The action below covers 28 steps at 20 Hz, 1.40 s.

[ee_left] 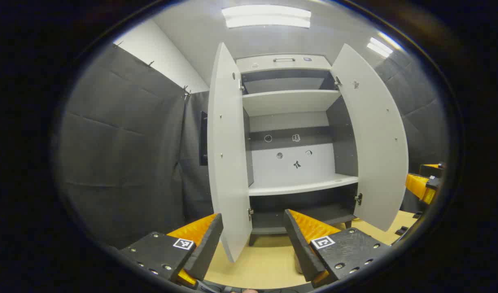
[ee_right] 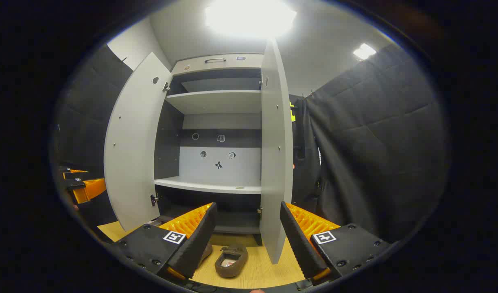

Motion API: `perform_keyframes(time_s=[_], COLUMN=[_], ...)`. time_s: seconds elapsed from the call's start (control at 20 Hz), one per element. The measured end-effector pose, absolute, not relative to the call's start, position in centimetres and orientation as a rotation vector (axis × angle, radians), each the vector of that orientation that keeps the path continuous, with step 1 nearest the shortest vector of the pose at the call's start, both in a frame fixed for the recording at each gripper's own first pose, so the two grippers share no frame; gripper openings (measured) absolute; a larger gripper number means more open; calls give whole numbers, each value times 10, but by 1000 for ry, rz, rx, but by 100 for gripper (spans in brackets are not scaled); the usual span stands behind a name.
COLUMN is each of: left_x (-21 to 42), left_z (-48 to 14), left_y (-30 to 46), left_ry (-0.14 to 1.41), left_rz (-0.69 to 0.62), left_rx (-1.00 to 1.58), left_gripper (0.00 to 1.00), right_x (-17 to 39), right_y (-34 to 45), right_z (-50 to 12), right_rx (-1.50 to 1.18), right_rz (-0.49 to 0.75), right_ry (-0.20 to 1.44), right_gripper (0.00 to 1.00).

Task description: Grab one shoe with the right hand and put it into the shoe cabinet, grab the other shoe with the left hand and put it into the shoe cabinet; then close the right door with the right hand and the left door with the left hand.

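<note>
The grey shoe cabinet [ee_right: 216,101] stands in front of me with both doors swung open and its shelves bare. A brown shoe [ee_right: 231,260] lies on the wooden floor before it, just below my right gripper [ee_right: 247,236], which is open and holds nothing. A second shoe [ee_right: 206,250] peeks out beside it, mostly hidden behind one finger. In the left gripper view the cabinet [ee_left: 289,101] faces me. My left gripper [ee_left: 253,240] is open and bare, level with the lower edge of the left door [ee_left: 228,162].
The right door [ee_left: 375,142] juts out toward me; its edge [ee_right: 276,154] stands just above the right gripper. The other gripper shows at the right rim [ee_left: 422,185] and at the left rim [ee_right: 82,187]. Dark cloth walls close in on both sides.
</note>
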State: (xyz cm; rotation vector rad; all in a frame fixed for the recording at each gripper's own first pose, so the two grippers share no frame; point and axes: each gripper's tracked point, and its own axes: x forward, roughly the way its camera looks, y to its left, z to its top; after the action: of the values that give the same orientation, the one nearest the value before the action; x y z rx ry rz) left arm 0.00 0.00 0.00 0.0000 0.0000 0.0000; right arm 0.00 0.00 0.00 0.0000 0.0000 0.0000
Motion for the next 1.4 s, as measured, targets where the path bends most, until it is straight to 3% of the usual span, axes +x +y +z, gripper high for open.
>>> perform_keyframes(time_s=[0.05,0.1,0.25,0.3,0.35,0.75,1.4], left_x=[0,-1,-1,-2,-1,-2,-1], left_z=[1,1,2,3,4,8,-4], left_y=[0,0,0,0,-1,0,19], left_ry=[-1,-3,-6,-8,-10,-32,-27], left_rz=[1,2,2,1,0,0,-55], left_rx=[1,1,4,6,8,24,-16], left_gripper=[95,88,88,95,88,88,88], right_x=[0,0,2,2,3,8,44], right_y=[0,1,3,3,4,15,66], right_z=[0,0,2,2,2,1,-74], right_rx=[0,0,-3,-3,-5,-14,-40], right_rz=[2,3,9,11,13,32,70], right_ry=[0,0,-4,-6,-6,0,230], right_gripper=[97,96,97,97,97,96,97])
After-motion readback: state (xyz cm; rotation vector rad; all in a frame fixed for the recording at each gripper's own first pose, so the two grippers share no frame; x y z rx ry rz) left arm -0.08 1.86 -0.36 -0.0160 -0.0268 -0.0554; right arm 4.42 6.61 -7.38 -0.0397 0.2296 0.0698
